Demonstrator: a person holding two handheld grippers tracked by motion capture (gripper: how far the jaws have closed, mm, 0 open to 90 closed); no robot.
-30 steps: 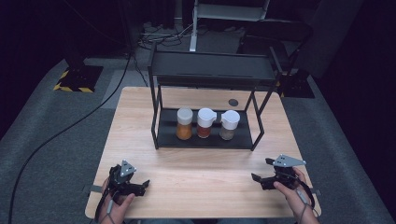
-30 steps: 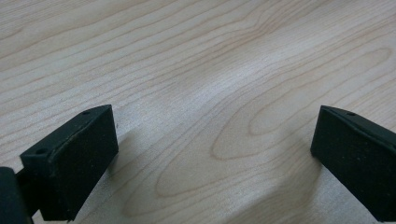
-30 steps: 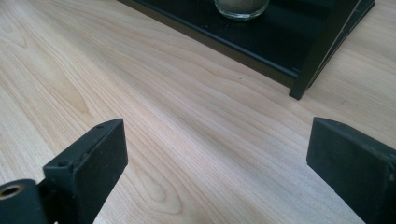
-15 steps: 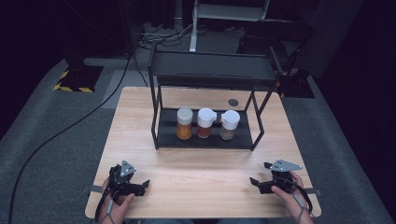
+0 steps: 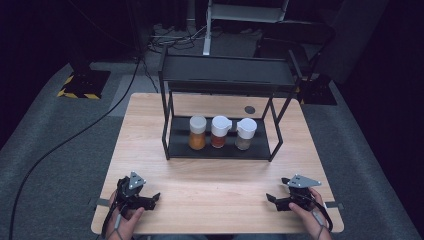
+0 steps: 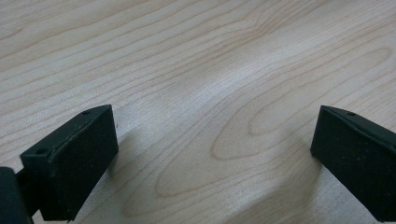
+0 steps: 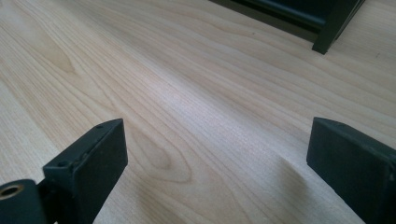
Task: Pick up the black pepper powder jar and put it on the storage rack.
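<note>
1. Two claws rest low over the near part of the wooden table [image 5: 220, 187], each in one of the person's hands, both well short of the black rack [image 5: 220, 107] that stands on the table's far half.
2. Left claw [image 5: 154, 198]: it sits in front of the rack and off toward its left end, well apart from it. In the left gripper view its jaws stand wide apart over bare wood grain, with nothing between them.
3. Right claw [image 5: 270, 198]: it sits in front of the rack and off toward its right end, also well apart from it. In the right gripper view its jaws are spread wide with only table surface between them; a black foot of the rack [image 7: 334, 28] shows at the top of that view.
4. Three jars stand in a row on the rack's lower shelf, under its upper shelf.
5. Orange jar [image 5: 197, 132]: it is the leftmost of the row, with a pale grey lid.
6. Red-brown jar [image 5: 219, 132]: it is the middle one, just beside the orange jar, with a white cap.
7. Grey-brown jar [image 5: 245, 134]: it is the rightmost of the row, just beside the middle jar, with a white cap.
8. Behind the rack's right part, a small dark round disc [image 5: 249, 109] lies on the table.
</note>
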